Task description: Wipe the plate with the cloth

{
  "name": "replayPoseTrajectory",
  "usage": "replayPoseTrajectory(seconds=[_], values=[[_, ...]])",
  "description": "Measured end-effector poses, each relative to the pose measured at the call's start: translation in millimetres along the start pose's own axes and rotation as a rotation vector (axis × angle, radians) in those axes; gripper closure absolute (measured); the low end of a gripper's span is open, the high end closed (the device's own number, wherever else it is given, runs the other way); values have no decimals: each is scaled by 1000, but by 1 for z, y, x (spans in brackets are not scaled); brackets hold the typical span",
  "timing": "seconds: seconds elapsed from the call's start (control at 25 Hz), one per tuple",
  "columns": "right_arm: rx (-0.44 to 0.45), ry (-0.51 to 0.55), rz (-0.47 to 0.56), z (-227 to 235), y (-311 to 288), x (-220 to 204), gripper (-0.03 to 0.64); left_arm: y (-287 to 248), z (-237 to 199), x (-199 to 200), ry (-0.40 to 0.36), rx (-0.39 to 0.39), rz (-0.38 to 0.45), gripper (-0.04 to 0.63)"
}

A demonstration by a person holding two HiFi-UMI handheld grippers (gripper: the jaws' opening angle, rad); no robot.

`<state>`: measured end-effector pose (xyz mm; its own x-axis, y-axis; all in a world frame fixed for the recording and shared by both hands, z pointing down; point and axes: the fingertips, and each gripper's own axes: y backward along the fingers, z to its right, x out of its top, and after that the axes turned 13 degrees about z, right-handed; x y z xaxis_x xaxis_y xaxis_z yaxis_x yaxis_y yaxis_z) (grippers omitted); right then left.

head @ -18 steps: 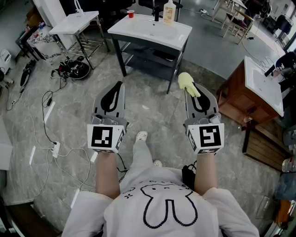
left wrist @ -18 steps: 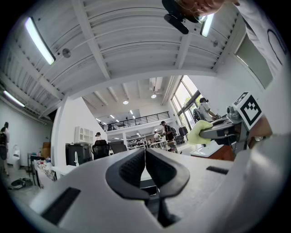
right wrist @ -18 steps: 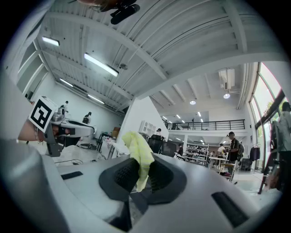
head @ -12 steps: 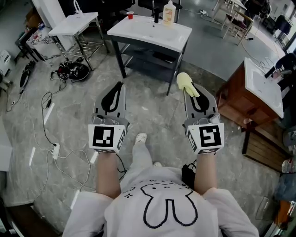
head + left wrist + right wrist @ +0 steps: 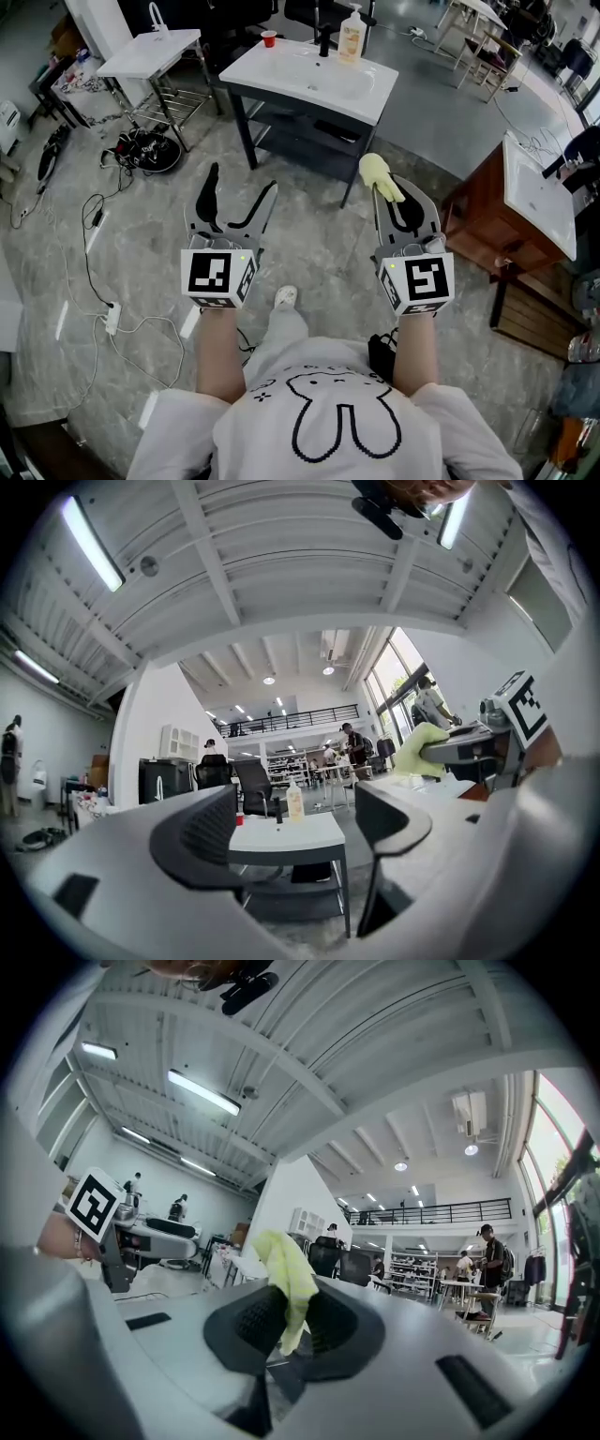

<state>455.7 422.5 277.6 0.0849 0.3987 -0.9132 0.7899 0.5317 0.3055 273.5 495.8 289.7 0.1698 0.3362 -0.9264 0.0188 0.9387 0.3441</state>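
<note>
Head view: the left tool (image 5: pixel 241 183) has swung its jaws apart, empty; no plate shows. Left gripper view: white washbasin tabletop (image 5: pixel 309 834) ahead. Right gripper view: right tool (image 5: pixel 286 1324) clamps the crumpled yellow cloth (image 5: pixel 284 1274) by a thin fold; wiping might tug it loose

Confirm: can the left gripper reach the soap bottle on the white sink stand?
Probably not without stepping forward. The left gripper, jaws open and empty, hangs over bare floor short of the sink stand; the soap bottle sits at its far edge. Nothing blocks the way.
</note>
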Motion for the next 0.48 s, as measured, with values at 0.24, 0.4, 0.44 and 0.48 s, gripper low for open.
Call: replayPoseTrajectory(seconds=[0.24, 0.4, 0.44, 0.48], values=[[-31, -3, -7, 15, -76, -24, 568, -56, -59, -24, 16, 2, 0, 207], [-57, 4, -6, 19, -133, -39, 568, -98, -101, -41, 23, -18, 9, 207], [-64, 6, -8, 20, -147, -43, 568, -108, -112, -46, 26, -23, 10, 207], [-70, 9, -10, 20, -160, -46, 568, -118, -122, -49, 29, -27, 11, 207]])
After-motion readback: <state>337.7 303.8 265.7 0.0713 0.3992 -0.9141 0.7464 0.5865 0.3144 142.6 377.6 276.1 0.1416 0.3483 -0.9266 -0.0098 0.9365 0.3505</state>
